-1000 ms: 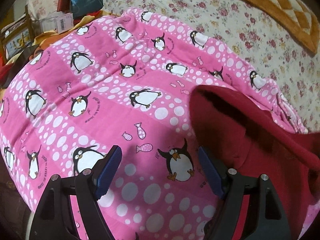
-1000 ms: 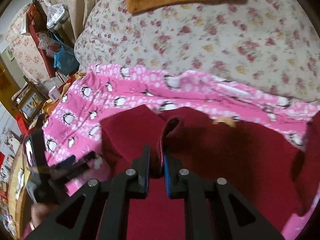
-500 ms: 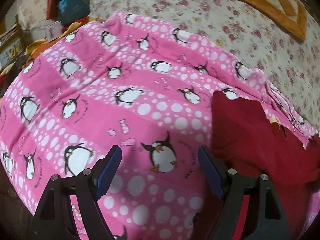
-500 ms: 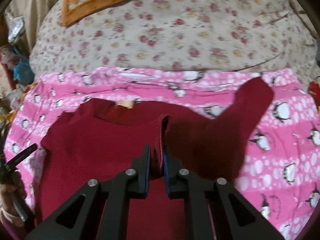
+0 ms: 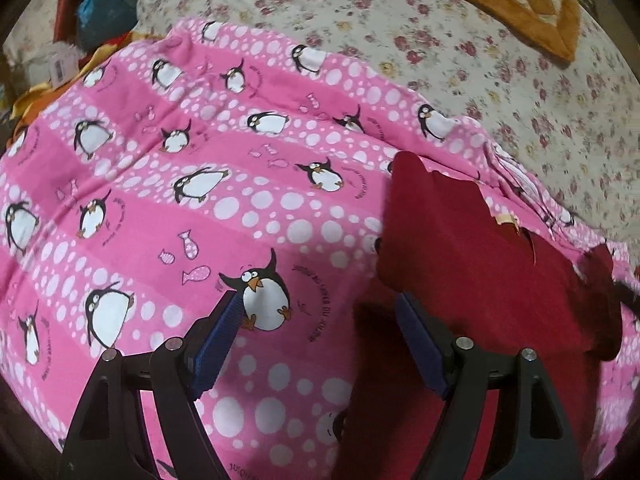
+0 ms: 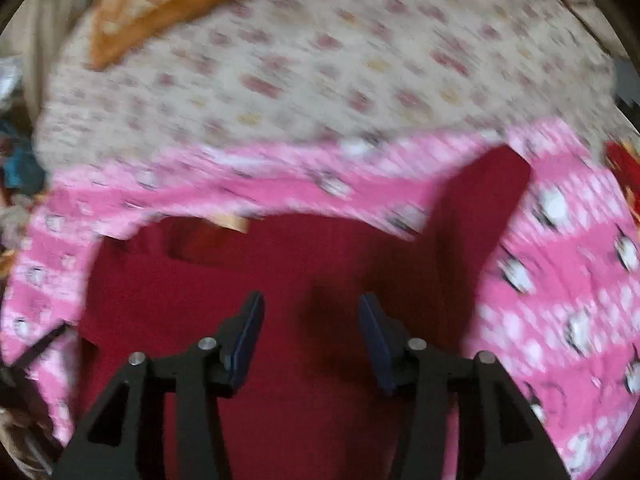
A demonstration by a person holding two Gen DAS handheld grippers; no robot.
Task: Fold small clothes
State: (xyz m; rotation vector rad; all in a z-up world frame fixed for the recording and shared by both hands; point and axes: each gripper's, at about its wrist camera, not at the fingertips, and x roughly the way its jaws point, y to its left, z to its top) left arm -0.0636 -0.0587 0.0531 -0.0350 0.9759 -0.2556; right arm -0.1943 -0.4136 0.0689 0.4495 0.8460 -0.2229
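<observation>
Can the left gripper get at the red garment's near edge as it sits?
Probably yes: the left gripper is open, the red garment lies flat beside its right finger, nothing between.

The left claw [image 5: 318,342] has two black angular fingers, each with triangular cut-outs in its frame and two round silver screw heads on top. Each finger ends in a flat, ribbed dark-blue pad [image 5: 219,346] set on its inner face. The right claw [image 6: 311,342] is built alike: black frames with triangular openings, silver screw heads, and dark-blue pads [image 6: 245,340] on the inner faces, blurred in its own view.
</observation>
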